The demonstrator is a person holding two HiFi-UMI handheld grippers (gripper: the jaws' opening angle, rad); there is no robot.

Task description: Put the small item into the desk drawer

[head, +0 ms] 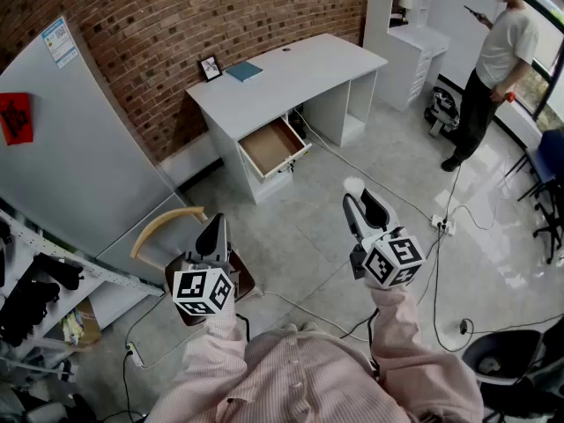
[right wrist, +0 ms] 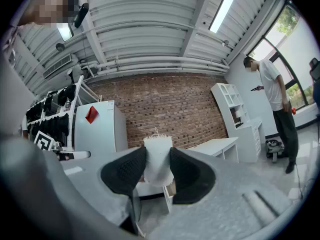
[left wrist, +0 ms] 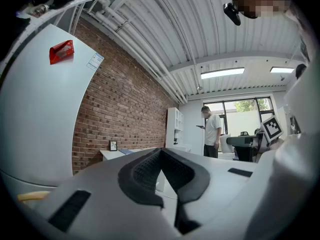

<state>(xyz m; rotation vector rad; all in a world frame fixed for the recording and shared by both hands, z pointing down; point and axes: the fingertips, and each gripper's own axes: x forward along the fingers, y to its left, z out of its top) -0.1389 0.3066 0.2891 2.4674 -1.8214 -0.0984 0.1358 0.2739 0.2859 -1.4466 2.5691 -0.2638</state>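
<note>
My right gripper [right wrist: 158,168] is shut on a small white item [right wrist: 158,160], a pale, cloth-like piece with a frayed top that stands up between the two black pads [right wrist: 125,170]. In the head view the same white item [head: 353,184] shows at the tip of my right gripper [head: 359,199], held above the floor. The white desk [head: 304,67] stands ahead by the brick wall, and its drawer [head: 273,146] is pulled open, its wooden inside bare. My left gripper [head: 214,229] hangs lower left; its jaws meet with nothing between them [left wrist: 161,156].
A person [head: 495,60] stands at the far right with a phone. A wooden-backed chair [head: 167,226] sits just under my left gripper, beside a grey cabinet [head: 79,157]. Cables and a power strip [head: 441,226] cross the floor. A picture frame [head: 210,67] and a blue book [head: 244,70] lie on the desk.
</note>
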